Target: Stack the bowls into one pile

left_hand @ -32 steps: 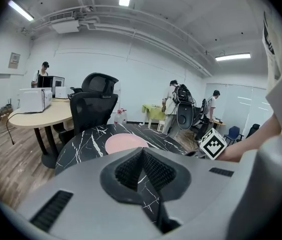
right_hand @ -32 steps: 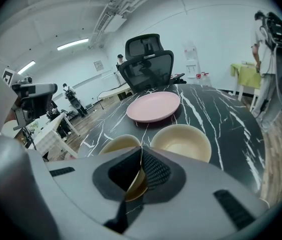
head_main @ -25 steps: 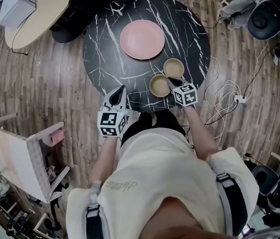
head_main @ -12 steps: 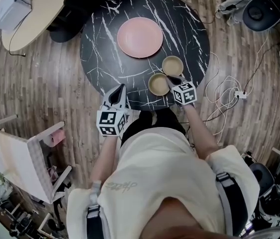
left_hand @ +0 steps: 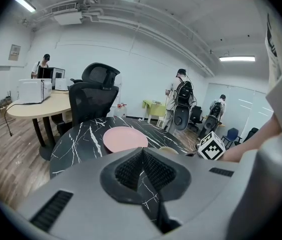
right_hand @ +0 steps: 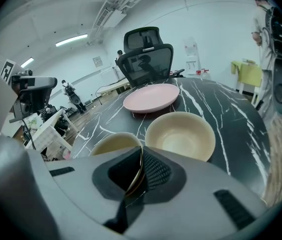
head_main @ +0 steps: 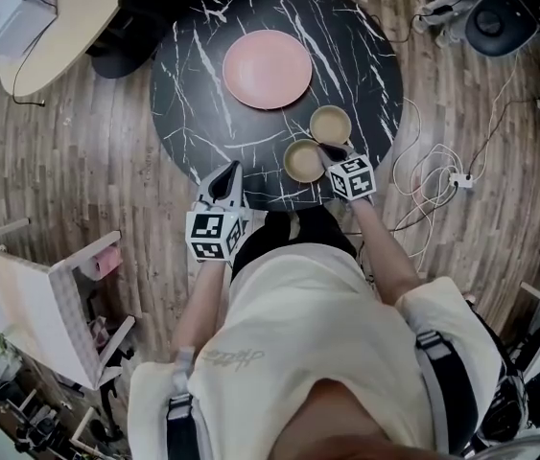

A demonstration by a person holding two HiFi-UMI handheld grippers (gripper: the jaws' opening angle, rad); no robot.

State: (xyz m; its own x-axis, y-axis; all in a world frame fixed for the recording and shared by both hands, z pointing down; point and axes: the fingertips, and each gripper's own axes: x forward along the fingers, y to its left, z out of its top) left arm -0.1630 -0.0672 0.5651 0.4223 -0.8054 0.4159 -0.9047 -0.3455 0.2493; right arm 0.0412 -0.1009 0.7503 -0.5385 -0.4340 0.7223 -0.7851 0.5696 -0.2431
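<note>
So the right gripper (right_hand: 139, 160) has its fingers pinched onto the rim of the near bowl (right_hand: 111, 143), 1 finger inside the wall and 1 outside, at the edge closest to the person. Makes sense to me: a thin rim is about the only thing 2 narrow fingers can bite on a round bowl. Grabbing the near edge also leaves the rest of the bowl free to swing over its neighbour.

The bowl looks like it's sitting on the black marble surface (head_main: 193, 84), not lifted, though I can't be sure from these angles. The far bowl (right_hand: 181, 134) sits just beside it, mouth up and empty, so it's the obvious landing spot. My guess is the next step is lift, carry a short way and nest. The risk is the bowl tipping out of a 1-sided rim grip.

The left gripper (left_hand: 142, 156) hangs at the surface's near edge, well apart from both bowls, fingers together on nothing. Looks parked out of the way. The pink plate (head_main: 267, 69) lies further back, clear of all this. 2 bowls, 0 stacked so far.
</note>
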